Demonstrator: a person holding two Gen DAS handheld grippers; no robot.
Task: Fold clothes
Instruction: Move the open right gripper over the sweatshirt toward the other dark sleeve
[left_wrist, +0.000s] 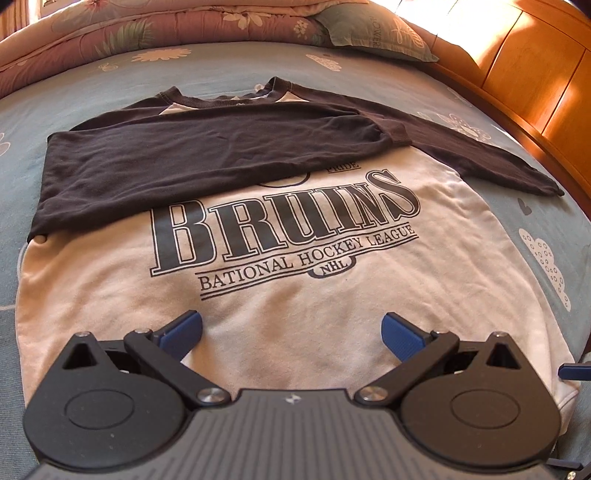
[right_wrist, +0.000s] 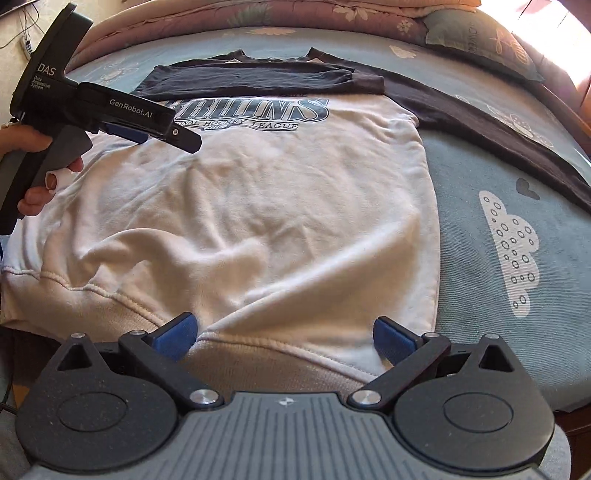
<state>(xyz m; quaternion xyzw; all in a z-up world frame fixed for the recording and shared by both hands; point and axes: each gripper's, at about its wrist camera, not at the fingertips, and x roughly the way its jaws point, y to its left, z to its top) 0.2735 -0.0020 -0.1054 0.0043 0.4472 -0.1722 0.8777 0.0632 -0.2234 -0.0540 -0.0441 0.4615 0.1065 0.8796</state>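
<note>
While the white sweatshirt (left_wrist: 280, 295) lies flat, front up, on the blue patterned bed (right_wrist: 480, 295), one dark sleeve (left_wrist: 207, 166) is folded across its chest and the other (right_wrist: 480, 122) trails out sideways. Pillow (left_wrist: 376, 33) and wooden headboard (left_wrist: 517, 74) sit beyond. Print reads "BRUINS", "HOCKEY LEAGUE", "NHL". Left claw (left_wrist: 291, 332) is wide open over the body, empty. Right claw (right_wrist: 284, 338) gapes at the hem, gripping nothing. The left tool's side says "DAS", "GenRobot.AI".

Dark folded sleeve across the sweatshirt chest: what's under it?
The dark folded sleeve lies on the white sweatshirt body and covers the top of the dark printed graphic. "PRIDE", "BRUINS" and the league line show; anything printed higher is hidden.
</note>
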